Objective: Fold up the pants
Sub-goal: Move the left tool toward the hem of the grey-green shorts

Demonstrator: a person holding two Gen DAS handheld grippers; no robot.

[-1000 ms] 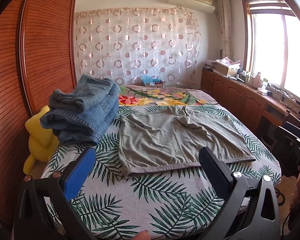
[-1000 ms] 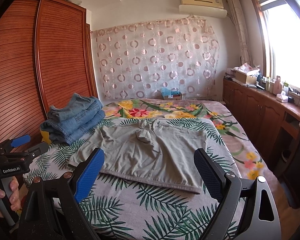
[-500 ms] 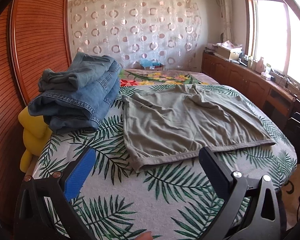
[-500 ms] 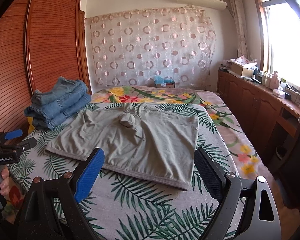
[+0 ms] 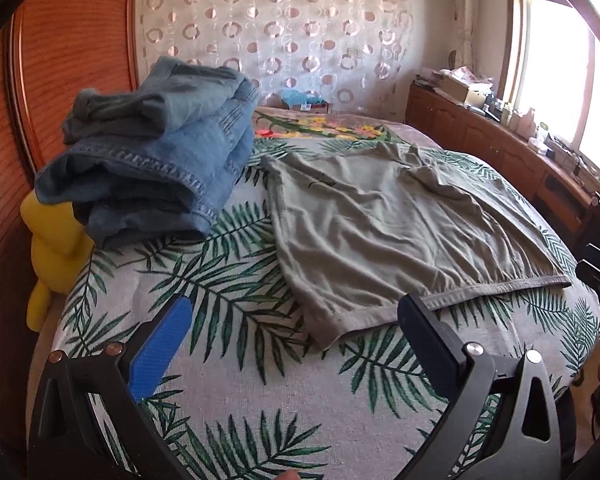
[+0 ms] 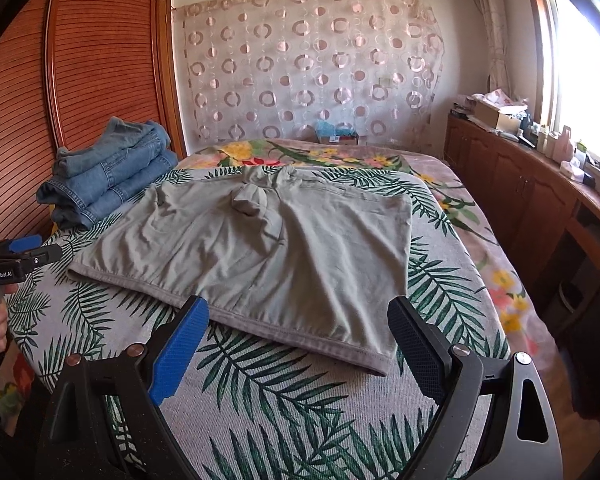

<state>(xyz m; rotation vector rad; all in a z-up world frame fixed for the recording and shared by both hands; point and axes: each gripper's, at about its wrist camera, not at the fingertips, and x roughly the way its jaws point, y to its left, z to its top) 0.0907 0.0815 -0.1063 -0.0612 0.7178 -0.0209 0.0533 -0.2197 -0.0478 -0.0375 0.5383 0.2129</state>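
Grey-green pants lie spread flat on the leaf-print bedcover, their near hem facing me. My left gripper hovers open just short of the hem's near-left corner, nothing between its fingers. My right gripper is open too, hovering right at the hem's right portion, near the near-right corner. The left gripper also shows at the left edge of the right wrist view, held by a hand.
A stack of folded blue jeans sits left of the pants, beside a wooden wardrobe. A yellow plush hangs off the bed's left side. A wooden cabinet runs along the right under the window.
Both grippers have moved forward and down toward the near hem of the pants, so the garment looks larger and closer. Both stay open; the pants have not moved.
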